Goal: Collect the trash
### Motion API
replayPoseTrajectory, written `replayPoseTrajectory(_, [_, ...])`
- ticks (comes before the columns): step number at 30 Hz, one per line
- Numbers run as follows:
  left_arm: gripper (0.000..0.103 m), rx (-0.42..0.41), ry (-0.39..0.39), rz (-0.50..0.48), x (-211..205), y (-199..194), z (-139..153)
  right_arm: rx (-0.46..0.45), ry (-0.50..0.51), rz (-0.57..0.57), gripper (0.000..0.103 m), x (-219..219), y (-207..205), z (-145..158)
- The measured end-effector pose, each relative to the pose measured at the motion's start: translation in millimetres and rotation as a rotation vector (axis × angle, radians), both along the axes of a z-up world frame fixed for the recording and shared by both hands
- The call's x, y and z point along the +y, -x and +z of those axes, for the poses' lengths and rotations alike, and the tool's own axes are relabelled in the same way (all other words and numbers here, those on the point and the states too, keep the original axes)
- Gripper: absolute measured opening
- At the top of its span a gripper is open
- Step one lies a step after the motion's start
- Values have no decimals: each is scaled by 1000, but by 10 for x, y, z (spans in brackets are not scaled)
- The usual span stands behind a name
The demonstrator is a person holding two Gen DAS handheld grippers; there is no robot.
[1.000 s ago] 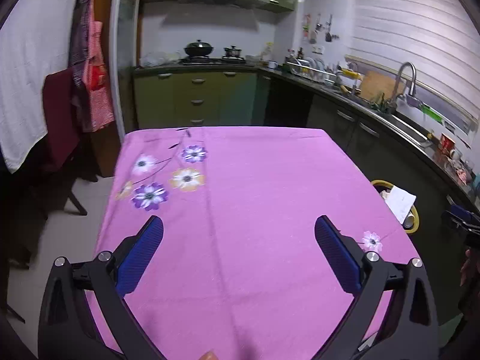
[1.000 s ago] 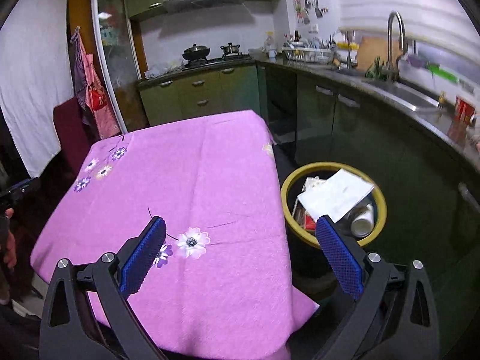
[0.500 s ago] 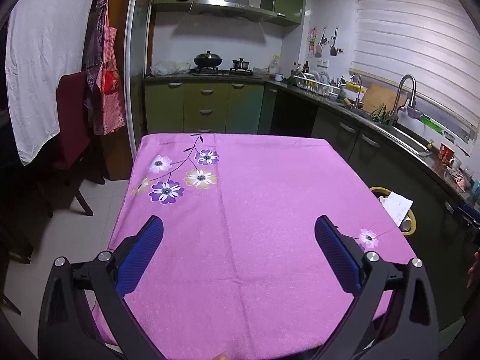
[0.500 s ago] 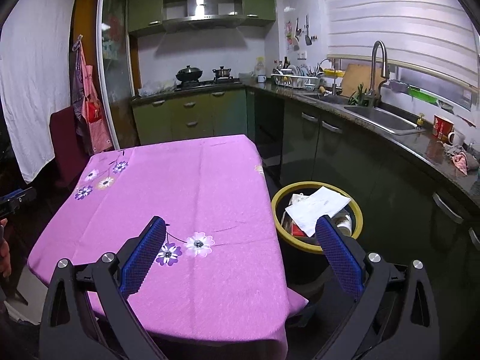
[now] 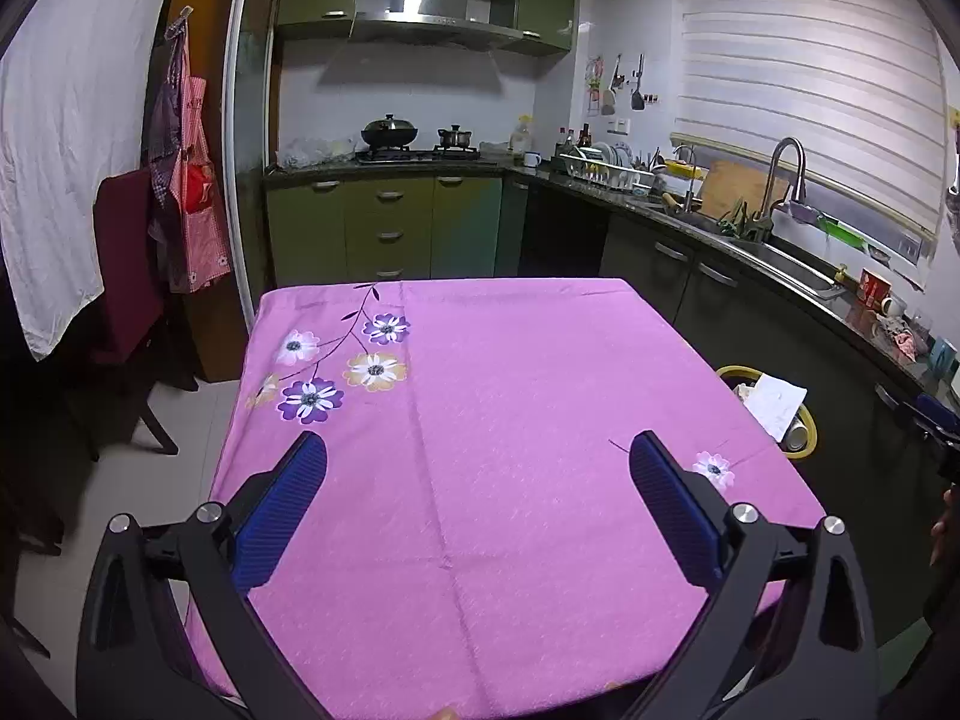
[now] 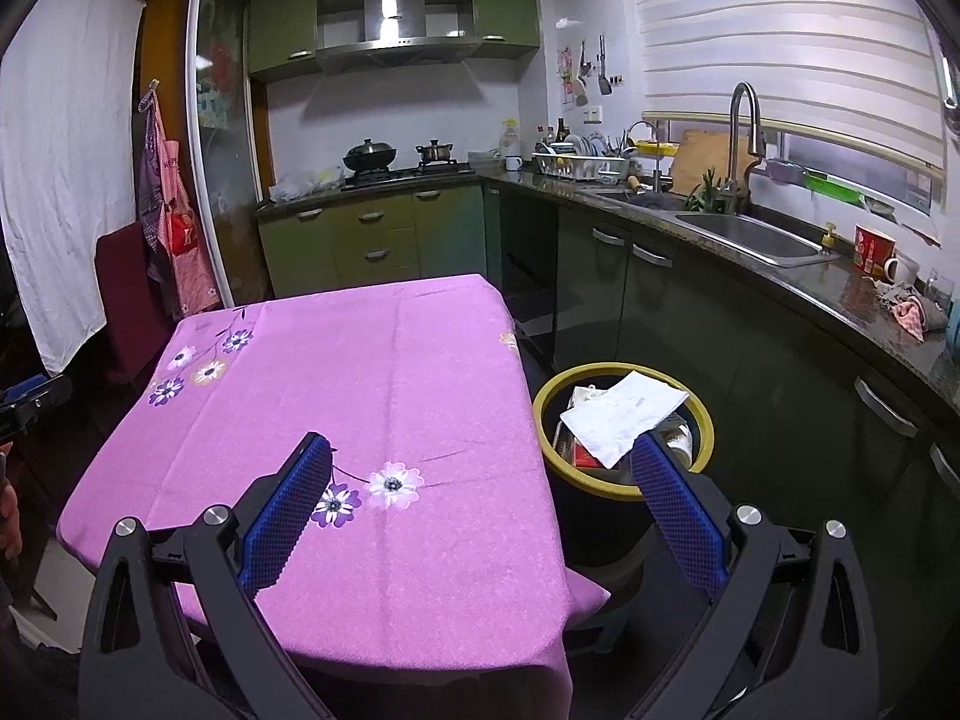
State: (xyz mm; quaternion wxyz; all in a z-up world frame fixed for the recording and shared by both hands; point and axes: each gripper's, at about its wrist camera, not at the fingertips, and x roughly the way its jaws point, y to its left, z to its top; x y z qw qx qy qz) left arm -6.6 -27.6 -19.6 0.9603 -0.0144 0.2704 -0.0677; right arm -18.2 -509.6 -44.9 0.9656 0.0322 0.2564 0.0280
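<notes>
A yellow-rimmed black trash bin [image 6: 705,420] stands on the floor right of the table, holding a white crumpled paper [image 6: 624,411], a cup and other scraps. In the left wrist view the same bin [image 5: 807,420] peeks past the table's right edge. The table wears a pink flowered cloth [image 5: 510,420] [image 6: 372,396] with nothing lying on it. My left gripper [image 5: 477,468] hovers open above the near end of the table. My right gripper [image 6: 480,474] is open too, spanning the table's right edge and the bin, with nothing between its blue pads.
Green kitchen cabinets and a dark counter with a sink [image 6: 750,237] run along the back and right. A stove with pots [image 5: 414,141] is at the back. A dark red chair [image 5: 129,276] and hanging aprons stand at the left. A hand [image 5: 942,528] shows at the right edge.
Both grippers have pulled back and risen from the table, so more of the room and the table's near edge show. Both stayed open and empty.
</notes>
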Motion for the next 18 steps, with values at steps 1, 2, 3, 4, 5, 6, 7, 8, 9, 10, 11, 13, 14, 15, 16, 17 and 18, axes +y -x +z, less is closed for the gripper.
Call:
replayPoseTrajectory(1, [96,-2,0,0,-7,2,6,0,-1,0,98,-5,-1,1])
replayPoseTrajectory(2, [96,-3,0,-2,-14,3,11,0,-2,2,98,-4,-1,4])
replayPoseTrajectory(3, [96,-3,-1,-4,-16,2,13,0,-3,3,98,-5,0,4])
replayPoseTrajectory(4, [96,-4,-1,-6,-22,0,16,1,-2,2,98,-5,-12,7])
replayPoseTrajectory(5, [96,-4,-2,-7,-28,-1,16,2,-3,2,98,-8,-18,4])
replayPoseTrajectory(6, [96,-4,-4,-9,-33,-5,18,2,-3,3,98,-8,-14,4])
replayPoseTrajectory(7, [96,-3,-7,-11,-40,-4,14,3,-3,3,98,-6,-25,3])
replayPoseTrajectory(8, [96,-2,-8,-13,-47,-9,15,3,-4,3,98,-9,-26,2])
replayPoseTrajectory(9, [96,-2,-8,-14,-49,-12,15,4,-3,2,98,-10,-29,-1])
replayPoseTrajectory(10, [96,-2,-8,-15,-53,-12,15,4,-3,1,98,-10,-30,-3])
replayPoseTrajectory(11, [96,-3,-7,-16,-53,-14,17,4,-3,1,98,-11,-33,-5])
replayPoseTrajectory(13, [96,-3,-8,-16,-54,-15,17,6,-3,1,98,-9,-37,-4])
replayPoseTrajectory(14, [96,-2,-8,-16,-55,-14,17,7,-3,1,98,-10,-42,-5])
replayPoseTrajectory(15, [96,-2,-9,-16,-56,-14,17,7,-4,2,98,-11,-44,-6])
replayPoseTrajectory(16, [96,-2,-10,-16,-58,-13,17,7,-3,2,98,-11,-45,-7])
replayPoseTrajectory(17, [96,-2,-10,-16,-60,-16,18,7,-3,2,98,-11,-44,-5])
replayPoseTrajectory(18, [96,-1,-11,-17,-63,-28,20,7,-3,2,98,-11,-44,-5])
